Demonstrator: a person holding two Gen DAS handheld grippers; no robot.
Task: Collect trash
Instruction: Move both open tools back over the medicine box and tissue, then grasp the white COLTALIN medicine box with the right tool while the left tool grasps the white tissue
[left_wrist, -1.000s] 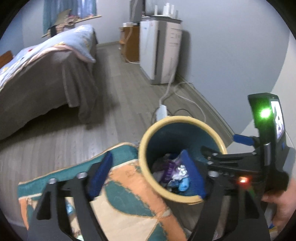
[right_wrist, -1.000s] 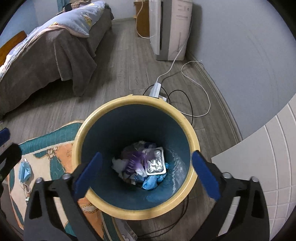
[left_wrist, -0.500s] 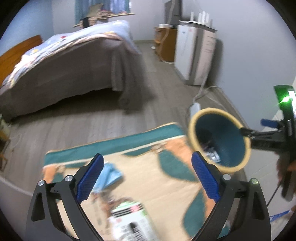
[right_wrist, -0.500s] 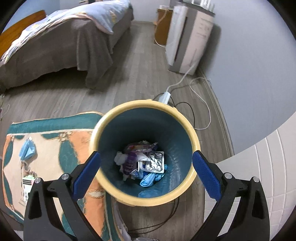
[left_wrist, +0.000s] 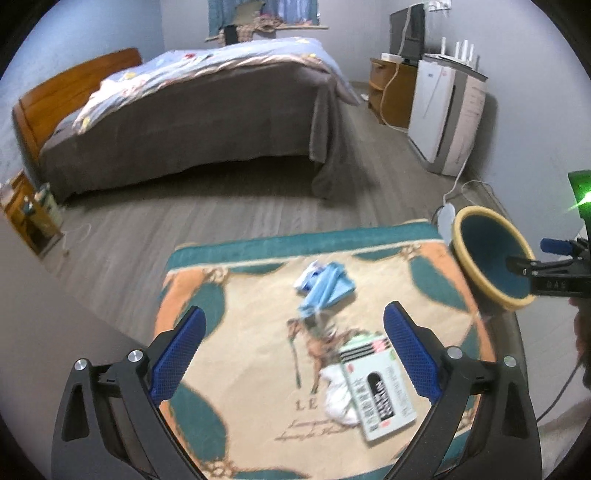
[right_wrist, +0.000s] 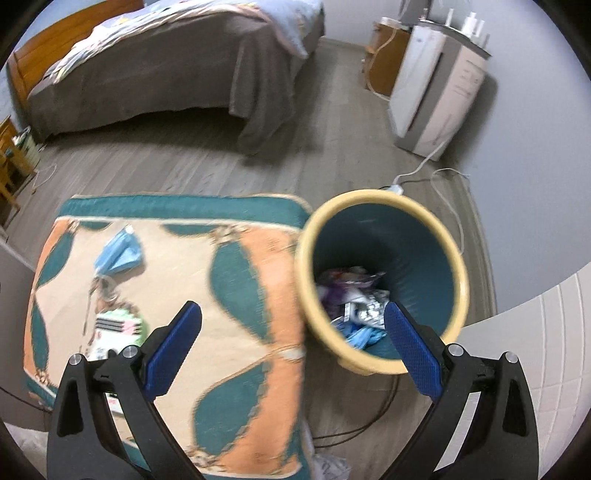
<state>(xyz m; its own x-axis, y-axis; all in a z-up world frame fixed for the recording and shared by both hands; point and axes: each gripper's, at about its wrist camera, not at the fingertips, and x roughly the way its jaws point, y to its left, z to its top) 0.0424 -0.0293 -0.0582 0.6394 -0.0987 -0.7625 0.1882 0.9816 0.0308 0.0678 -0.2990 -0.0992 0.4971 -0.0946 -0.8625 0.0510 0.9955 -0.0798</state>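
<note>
A yellow-rimmed teal trash bin (right_wrist: 448, 258) stands at the rug's right edge and holds wrappers and a blister pack (right_wrist: 364, 310); it also shows in the left wrist view (left_wrist: 465, 229). On the rug lie a blue face mask (left_wrist: 325, 286), a green and white package (left_wrist: 380, 391) and a white crumpled tissue (left_wrist: 338, 395). My left gripper (left_wrist: 295, 354) is open and empty above the rug, over the package. My right gripper (right_wrist: 291, 350) is open and empty, above the bin's left rim.
The patterned rug (left_wrist: 432, 314) lies on a grey wood floor. A bed (left_wrist: 207, 110) stands behind, a white appliance (left_wrist: 447, 114) by the right wall. A power strip and cables (right_wrist: 436, 181) lie behind the bin. A tiled surface (right_wrist: 546, 350) is at right.
My left gripper swung from over the bin to the left and now looks down on the rug. My right gripper drifted left, so the bin sits right of centre.
</note>
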